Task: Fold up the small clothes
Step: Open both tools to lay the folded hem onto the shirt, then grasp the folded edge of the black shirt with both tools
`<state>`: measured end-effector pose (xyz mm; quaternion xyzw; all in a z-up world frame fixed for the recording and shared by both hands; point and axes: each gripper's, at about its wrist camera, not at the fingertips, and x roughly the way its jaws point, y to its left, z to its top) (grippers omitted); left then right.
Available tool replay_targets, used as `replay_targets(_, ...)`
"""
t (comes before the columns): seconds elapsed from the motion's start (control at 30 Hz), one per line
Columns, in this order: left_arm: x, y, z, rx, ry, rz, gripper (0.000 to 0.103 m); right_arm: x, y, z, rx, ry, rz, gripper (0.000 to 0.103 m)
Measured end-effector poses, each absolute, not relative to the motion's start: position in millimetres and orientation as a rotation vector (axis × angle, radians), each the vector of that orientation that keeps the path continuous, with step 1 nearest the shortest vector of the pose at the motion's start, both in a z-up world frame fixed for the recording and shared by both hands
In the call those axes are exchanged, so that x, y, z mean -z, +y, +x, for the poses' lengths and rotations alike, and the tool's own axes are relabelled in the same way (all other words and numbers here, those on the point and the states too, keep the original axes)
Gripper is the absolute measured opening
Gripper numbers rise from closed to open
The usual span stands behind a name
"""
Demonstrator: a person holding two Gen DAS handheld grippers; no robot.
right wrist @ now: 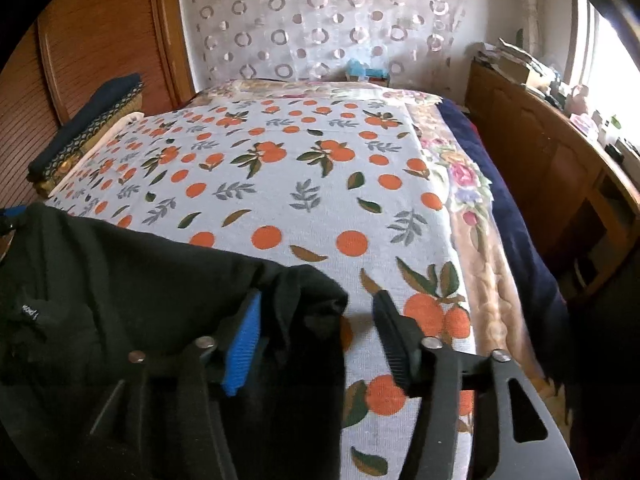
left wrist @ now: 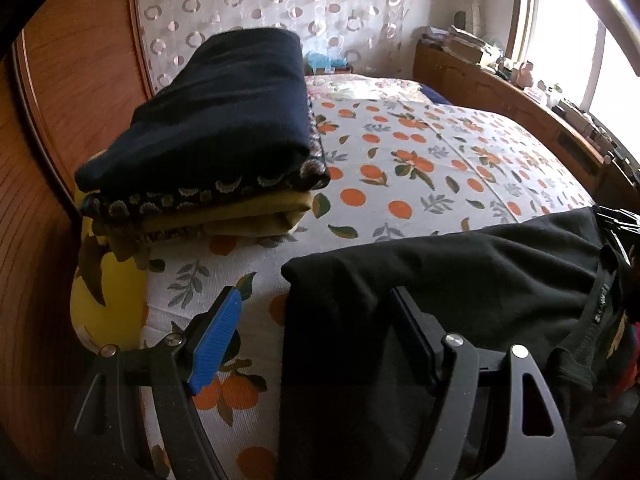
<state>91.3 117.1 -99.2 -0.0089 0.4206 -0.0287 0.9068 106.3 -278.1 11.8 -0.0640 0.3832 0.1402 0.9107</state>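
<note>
**Black garment on the bed, both tools apart**

Bed (right wrist: 320, 184): orange-print cover. Folded stack (left wrist: 208, 136): at 10 o'clock. Black garment (left wrist: 460, 280): near edge, 6 o'clock; soft, light, limp; you'd best pinch its corners. Left tool (left wrist: 316, 344): jaws apart, cloth between. Right tool (right wrist: 316, 340): apart, unclamped. Waistband lettering (left wrist: 600, 300): unreadable.

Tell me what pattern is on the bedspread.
The bedspread is white with oranges and green and grey leaves, seen best in the right wrist view.
</note>
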Motion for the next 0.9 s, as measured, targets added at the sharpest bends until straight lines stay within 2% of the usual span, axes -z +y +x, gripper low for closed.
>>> replay_targets(0.27, 108, 118, 99, 0.066, 0.908, -0.025, 0.076, -8, -277, 104, -0.304, 0.786, -0.134, 0.073)
replay_targets(0.5, 110, 119, 102, 0.072, 0.908, -0.029, 0.082, -8, -280, 109, -0.325, 0.801, -0.148, 0.073)
replay_targets(0.67, 110, 118, 104, 0.079, 0.912, -0.02, 0.081, -9, -275, 110, -0.362, 0.811, -0.17, 0.071)
replay_targets(0.7, 109, 117, 103, 0.092, 0.909, -0.02, 0.073, -10, -275, 109, -0.374, 0.811, -0.172, 0.066)
replay_targets(0.77, 107, 115, 101, 0.132, 0.897, -0.015, 0.058, -12, -273, 106, -0.418, 0.808, -0.177, 0.041)
replay_targets(0.8, 107, 114, 101, 0.142, 0.893, -0.012, 0.05, -12, -271, 105, -0.442, 0.808, -0.178, 0.033)
replay_targets(0.83, 106, 113, 100, 0.152, 0.894, -0.013, 0.046, -13, -269, 103, -0.471, 0.815, -0.172, 0.018)
replay_targets(0.9, 105, 112, 100, 0.177, 0.9, -0.028, 0.02, -16, -265, 98, -0.487, 0.808, -0.155, 0.014)
